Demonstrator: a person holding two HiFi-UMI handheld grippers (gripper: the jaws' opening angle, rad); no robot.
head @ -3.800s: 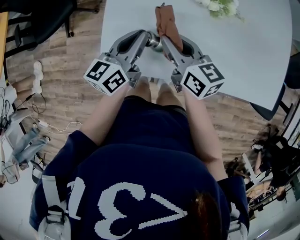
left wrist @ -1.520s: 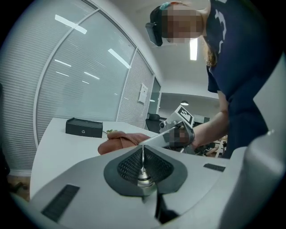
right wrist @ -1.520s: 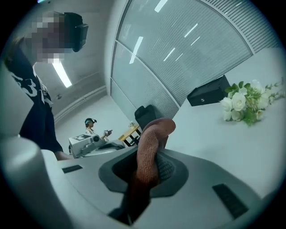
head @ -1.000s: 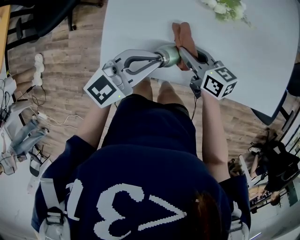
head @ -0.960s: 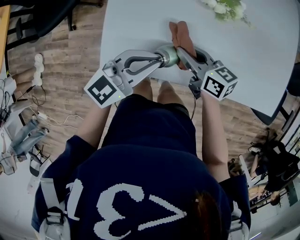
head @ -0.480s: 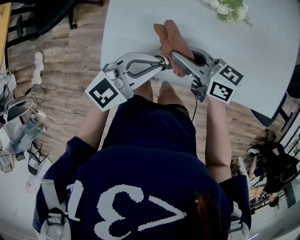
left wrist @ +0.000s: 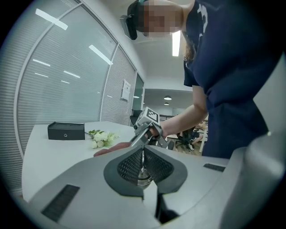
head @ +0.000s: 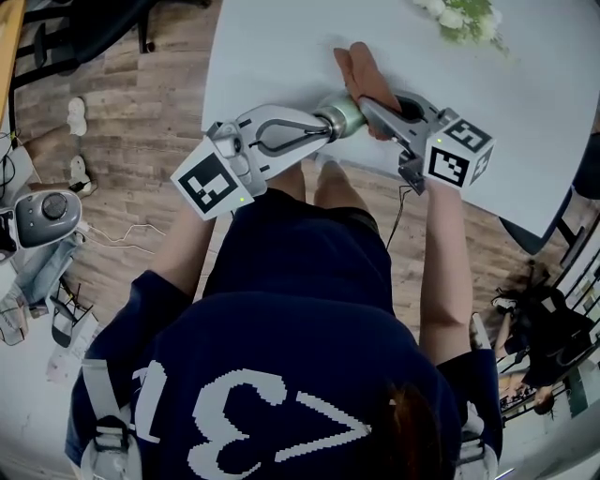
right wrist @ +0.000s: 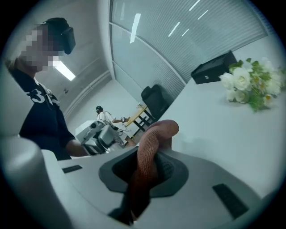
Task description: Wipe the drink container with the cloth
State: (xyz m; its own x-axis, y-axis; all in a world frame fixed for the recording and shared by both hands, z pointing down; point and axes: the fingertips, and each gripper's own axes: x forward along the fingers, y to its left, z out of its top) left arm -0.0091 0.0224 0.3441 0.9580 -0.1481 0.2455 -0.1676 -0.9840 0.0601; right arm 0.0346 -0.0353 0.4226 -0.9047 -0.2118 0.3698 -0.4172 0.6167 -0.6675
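In the head view a green and silver drink container (head: 343, 114) is held out sideways over the near part of the white table (head: 281, 47). My left gripper (head: 323, 122) comes in from the left and is shut on a thin metal part of the container (left wrist: 143, 179). My right gripper (head: 370, 98) reaches in from the right, shut on a brown cloth (head: 354, 67). The cloth stands up out of its jaws (right wrist: 149, 147) and lies against the container's far right end. From the left gripper view the cloth (left wrist: 111, 149) shows just past my left gripper (left wrist: 142, 172).
White flowers (head: 459, 14) lie at the table's far side, with a black box (left wrist: 66, 130) beyond them. The table's near edge runs under both grippers. On the wooden floor at the left are cables and a small device (head: 42, 216).
Half a second ago the cloth covered the container's top, further left. The right gripper has since drawn it back to the right, and the green body shows again. The left gripper has barely moved.
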